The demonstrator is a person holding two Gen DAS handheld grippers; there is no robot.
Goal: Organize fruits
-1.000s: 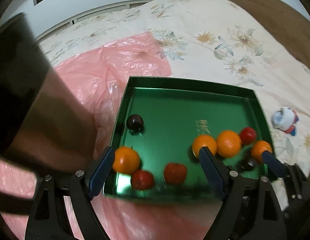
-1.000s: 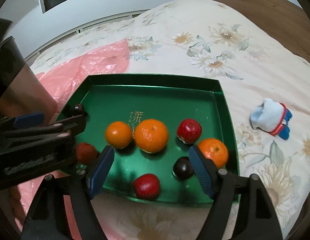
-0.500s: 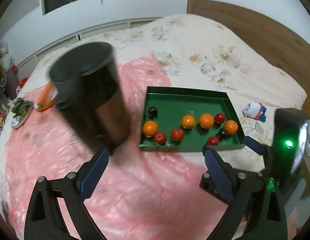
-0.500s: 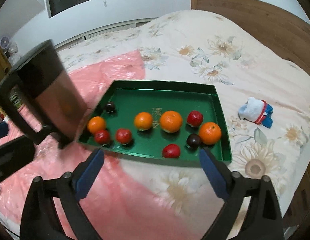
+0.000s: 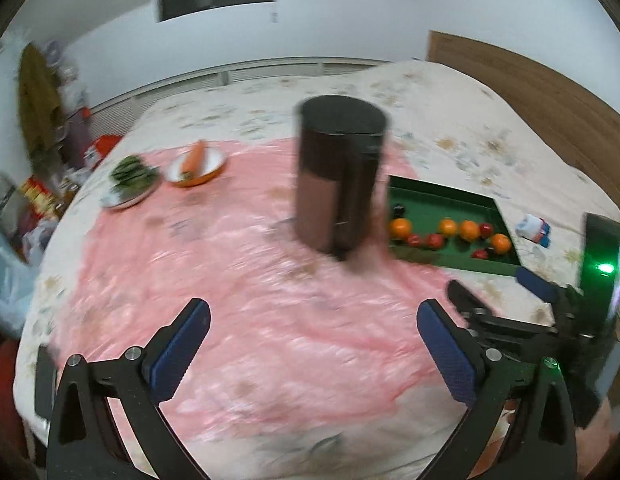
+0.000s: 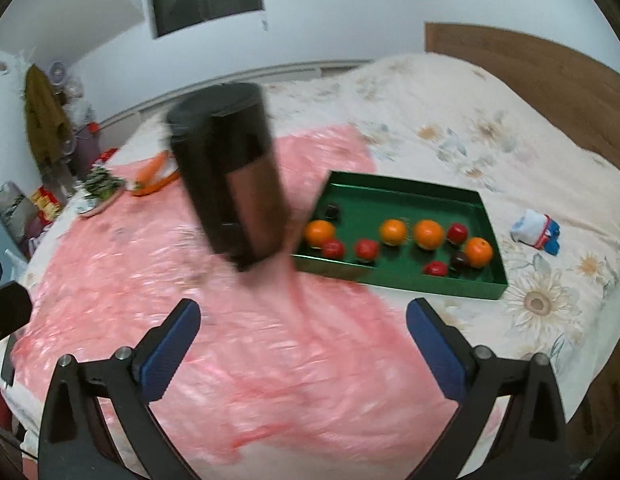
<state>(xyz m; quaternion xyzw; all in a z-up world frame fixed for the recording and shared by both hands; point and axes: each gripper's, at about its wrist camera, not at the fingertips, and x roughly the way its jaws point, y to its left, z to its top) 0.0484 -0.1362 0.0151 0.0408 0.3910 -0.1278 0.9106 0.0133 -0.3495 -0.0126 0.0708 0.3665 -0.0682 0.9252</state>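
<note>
Dark cylinder (image 6: 230, 176) blocks tray (image 6: 402, 280) left edge; tray's near side open.

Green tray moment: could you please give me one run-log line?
left claw: open, empty | right claw: open, empty | green tray: holds fruit | dark canister: beside tray

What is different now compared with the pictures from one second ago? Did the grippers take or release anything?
Both grippers have pulled back and up from the green tray: one second ago their fingers hung right over the fruit, now the whole tray lies far ahead. The left gripper and right gripper stay open and empty; nothing was taken or released. The fruits keep their places, and the dark cylinder stays beside the tray.
</note>
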